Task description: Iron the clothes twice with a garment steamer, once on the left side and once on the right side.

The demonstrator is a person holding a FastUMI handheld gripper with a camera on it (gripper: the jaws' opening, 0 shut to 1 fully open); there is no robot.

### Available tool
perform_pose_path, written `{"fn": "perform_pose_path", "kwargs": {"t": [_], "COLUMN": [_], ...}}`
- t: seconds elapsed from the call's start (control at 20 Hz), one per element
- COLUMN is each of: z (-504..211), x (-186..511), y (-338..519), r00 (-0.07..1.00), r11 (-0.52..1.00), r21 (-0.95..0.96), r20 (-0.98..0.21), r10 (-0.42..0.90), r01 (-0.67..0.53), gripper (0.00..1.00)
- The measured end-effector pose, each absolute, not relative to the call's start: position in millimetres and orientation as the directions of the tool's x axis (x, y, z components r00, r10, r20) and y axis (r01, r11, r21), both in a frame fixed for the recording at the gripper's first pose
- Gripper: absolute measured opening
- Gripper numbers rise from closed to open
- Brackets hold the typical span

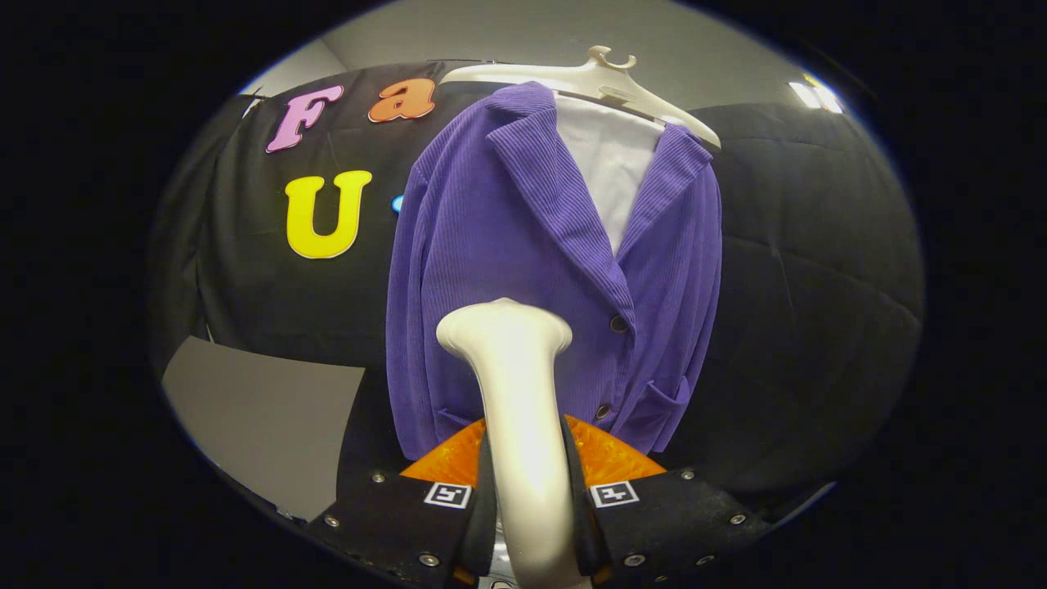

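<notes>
Your gripper [527, 499] is pinching the garment steamer [514, 409] by its neck: both fingers press on the pale stem from either side, with the head flaring out just ahead of the fingertips and pointing at the cloth. The stem looks like smooth, hard plastic, so expect it to be slick and rigid; it could twist or slide in the grip if you tilt it sharply. You have hold of the narrow part below the head, which seems the sensible place, since the flare gives a stop against slipping forward. How heavy the body is below your fingers I cannot tell.

Beyond the steamer head hangs the purple jacket [499, 245], a ribbed, soft-looking garment over a white shirt [612, 168], both on a pale hanger [589, 82]. The head sits in front of the lower panel on your left of the button line. The jacket hangs free, so it will probably give and swing under pressure rather than resist; light, even contact should suit it. Watch the buttons [618, 324] and the pocket [658, 401] off to the right of the fingers, where the head could catch.
</notes>
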State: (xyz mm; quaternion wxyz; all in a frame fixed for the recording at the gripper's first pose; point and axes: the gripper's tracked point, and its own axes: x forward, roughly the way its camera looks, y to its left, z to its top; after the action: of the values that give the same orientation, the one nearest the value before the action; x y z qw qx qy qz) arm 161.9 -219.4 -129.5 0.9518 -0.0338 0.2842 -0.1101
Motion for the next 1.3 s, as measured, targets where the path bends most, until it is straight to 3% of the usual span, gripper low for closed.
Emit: {"fn": "perform_pose_path", "kwargs": {"t": [1.3], "z": [-244], "x": [110], "y": [-222], "r00": [0.708], "r11": [0.97], "r21": [-0.039], "r20": [-0.676], "r10": [-0.203], "r01": [0.241], "gripper": [0.38]}}
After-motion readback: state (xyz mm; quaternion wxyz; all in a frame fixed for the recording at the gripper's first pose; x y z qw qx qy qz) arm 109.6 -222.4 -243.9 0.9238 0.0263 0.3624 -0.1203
